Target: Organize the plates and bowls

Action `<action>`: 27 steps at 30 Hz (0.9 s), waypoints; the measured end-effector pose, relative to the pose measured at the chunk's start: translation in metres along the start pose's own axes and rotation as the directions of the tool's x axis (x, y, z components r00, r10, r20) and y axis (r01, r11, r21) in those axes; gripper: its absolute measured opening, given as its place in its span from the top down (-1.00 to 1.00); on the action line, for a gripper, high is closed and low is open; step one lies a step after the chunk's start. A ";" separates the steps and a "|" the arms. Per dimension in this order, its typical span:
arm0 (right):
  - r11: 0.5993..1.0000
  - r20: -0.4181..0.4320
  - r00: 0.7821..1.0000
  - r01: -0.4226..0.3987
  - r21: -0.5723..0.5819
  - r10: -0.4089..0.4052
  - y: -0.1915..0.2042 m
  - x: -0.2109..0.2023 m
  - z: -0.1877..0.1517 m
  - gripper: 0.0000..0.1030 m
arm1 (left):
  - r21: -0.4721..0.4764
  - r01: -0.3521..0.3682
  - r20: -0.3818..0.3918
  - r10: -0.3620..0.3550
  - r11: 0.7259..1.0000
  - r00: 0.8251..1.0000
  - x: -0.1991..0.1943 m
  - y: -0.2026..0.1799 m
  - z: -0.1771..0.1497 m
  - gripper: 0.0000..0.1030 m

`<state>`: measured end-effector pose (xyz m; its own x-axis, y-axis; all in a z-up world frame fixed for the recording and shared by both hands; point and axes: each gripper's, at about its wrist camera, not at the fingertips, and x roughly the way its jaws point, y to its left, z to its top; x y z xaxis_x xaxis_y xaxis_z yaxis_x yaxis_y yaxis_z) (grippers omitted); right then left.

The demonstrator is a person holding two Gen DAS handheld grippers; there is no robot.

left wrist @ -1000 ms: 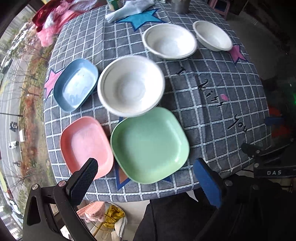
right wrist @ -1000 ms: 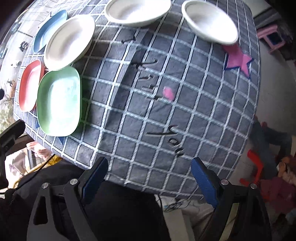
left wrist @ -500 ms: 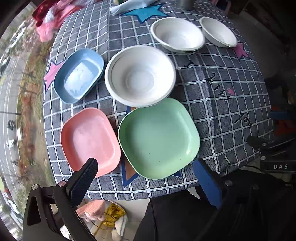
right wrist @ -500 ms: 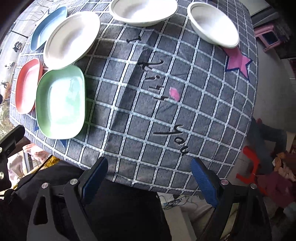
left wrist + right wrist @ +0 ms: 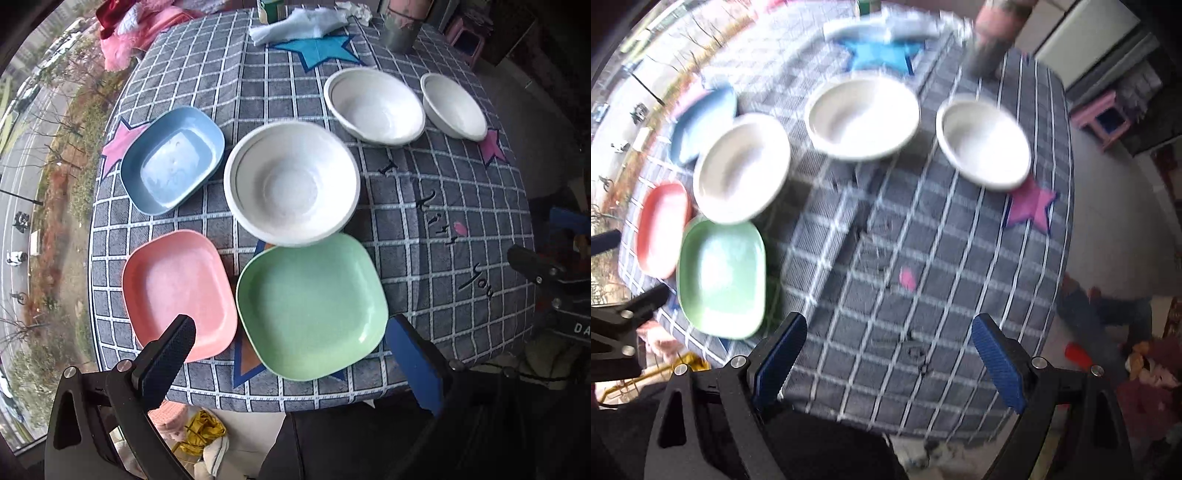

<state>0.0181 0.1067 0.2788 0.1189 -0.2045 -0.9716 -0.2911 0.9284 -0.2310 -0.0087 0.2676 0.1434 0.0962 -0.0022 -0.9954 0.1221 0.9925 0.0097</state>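
— Inventory, please. What's on the desk (image 5: 280,74)?

— Six pieces on the checked cloth, seen from my left wrist. Item one: green plate (image 5: 310,306), lower centre of the frame, nearest the desk's edge. Item two: pink plate (image 5: 177,284), just beside it at lower left. Item three: blue plate (image 5: 171,158), left of centre. Item four: large white bowl (image 5: 291,182), middle of the frame, its near rim overlapping the green plate's far edge. Item five: medium white bowl (image 5: 375,105), upper right. Item six: small white bowl (image 5: 454,107), just beside the medium one, further right, next to a pink star on the cloth.

— Anything else up there?

— A white cloth (image 5: 299,26) on a blue star at the top of the frame, and a metal cup (image 5: 400,29) to its right. Pink fabric (image 5: 125,40) at upper left.

— And your tongs?

— Left tongs (image 5: 291,354): spread wide, holding nothing, at the bottom of the frame with the green plate's near edge between the two pads, above it rather than touching. Right tongs (image 5: 886,354): likewise spread wide and holding nothing, over bare checked cloth at the bottom of that view.

— Is the right view any use?

— It's blurred. The same six pieces show, the small white bowl at upper right of it, the plates along the left.
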 end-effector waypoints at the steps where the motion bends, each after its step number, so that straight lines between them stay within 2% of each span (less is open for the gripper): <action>1: 1.000 0.020 1.000 0.002 -0.002 -0.002 0.000 -0.003 0.002 -0.78 | -0.005 0.000 0.011 0.000 1.000 1.000 -0.002 -0.001 0.001 -1.00; 6: 1.000 0.080 0.997 -0.018 0.020 0.016 -0.010 -0.016 0.010 -0.78 | -0.027 -0.037 0.058 0.039 0.999 0.998 -0.016 -0.001 0.010 -1.00; 7: 1.000 0.086 0.996 -0.021 0.022 0.019 -0.011 -0.018 0.012 -0.78 | -0.047 -0.031 0.066 0.034 0.998 0.997 -0.020 0.002 0.014 -1.00; 11: 0.998 0.093 0.995 -0.048 0.029 0.045 -0.011 -0.021 0.022 -0.78 | -0.127 0.074 0.114 -0.060 0.989 0.992 -0.037 0.012 0.023 -1.00; 13: 0.998 0.099 0.994 -0.056 0.015 0.055 -0.006 -0.023 0.021 -0.78 | -0.133 0.081 0.132 -0.063 0.988 0.989 -0.041 0.011 0.023 -1.00; 21: 0.997 0.070 0.995 -0.067 -0.040 0.070 0.008 -0.017 0.018 -0.78 | -0.150 0.067 0.106 -0.051 0.986 0.993 -0.036 0.012 0.020 -1.00; 27: 0.996 0.005 0.997 -0.079 -0.045 0.079 0.009 -0.003 0.015 -0.78 | -0.146 0.074 0.063 -0.066 0.987 0.996 -0.026 0.012 0.020 -1.00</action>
<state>0.0295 0.1207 0.2807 0.0999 -0.1287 -0.9866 -0.3419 0.9268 -0.1555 0.0099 0.2768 0.1716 0.1500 -0.0749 -0.9859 -0.0161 0.9968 -0.0782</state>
